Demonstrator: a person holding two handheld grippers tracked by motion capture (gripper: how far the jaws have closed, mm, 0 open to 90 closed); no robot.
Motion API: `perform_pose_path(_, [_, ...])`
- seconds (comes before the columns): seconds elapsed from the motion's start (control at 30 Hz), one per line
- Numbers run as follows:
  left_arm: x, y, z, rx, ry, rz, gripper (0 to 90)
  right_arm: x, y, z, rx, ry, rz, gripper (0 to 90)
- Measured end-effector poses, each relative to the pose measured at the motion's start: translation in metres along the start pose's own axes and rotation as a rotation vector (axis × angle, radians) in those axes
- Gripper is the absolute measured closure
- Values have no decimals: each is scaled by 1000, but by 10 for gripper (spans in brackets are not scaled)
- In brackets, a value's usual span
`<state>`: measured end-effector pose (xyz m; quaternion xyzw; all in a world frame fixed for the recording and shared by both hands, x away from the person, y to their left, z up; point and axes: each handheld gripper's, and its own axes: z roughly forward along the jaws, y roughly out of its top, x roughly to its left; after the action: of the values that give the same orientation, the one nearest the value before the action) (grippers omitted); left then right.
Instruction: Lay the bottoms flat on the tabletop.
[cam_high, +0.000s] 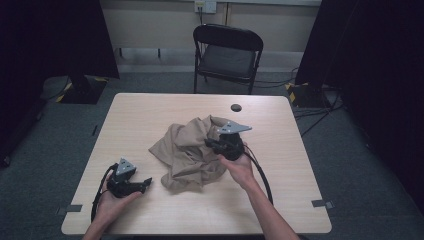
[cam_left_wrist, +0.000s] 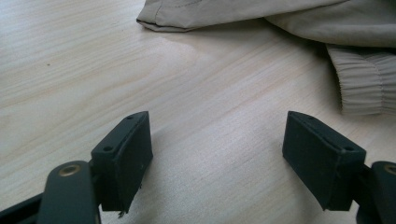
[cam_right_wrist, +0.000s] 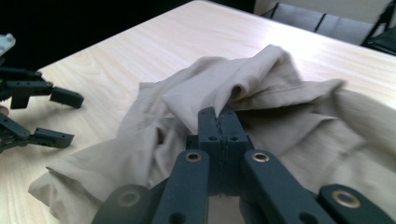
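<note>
The right gripper (cam_right_wrist: 218, 116) pinches a fold of the beige jacket (cam_right_wrist: 261, 88); the left gripper (cam_left_wrist: 219, 154) gapes empty just short of it

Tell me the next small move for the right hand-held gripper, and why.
Probably lift a little higher. The right hand-held gripper is shut on a fold of the beige garment, which lies crumpled on the table. The left hand-held gripper is open over bare wood, ready to take an edge once raised.

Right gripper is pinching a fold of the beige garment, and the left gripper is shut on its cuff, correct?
Not quite. The left gripper is open over bare table, short of the cuff, as the left gripper view shows. The right gripper does pinch the beige garment.
</note>
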<state>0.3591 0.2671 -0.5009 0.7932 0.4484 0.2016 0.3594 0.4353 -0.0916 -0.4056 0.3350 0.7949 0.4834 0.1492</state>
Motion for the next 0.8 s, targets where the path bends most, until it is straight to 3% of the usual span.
perform_pose_path(0.33, [0,0,0,0,0,0,235,-44,-19,-54,-42,-117,79,900])
perform_pose_path(0.47, [0,0,0,1,0,2,235,-51,-26,-66,-42,-147,83,900])
perform_pose_path(0.8, [0,0,0,1,0,2,235,-69,-66,-104,-11,-218,131,900])
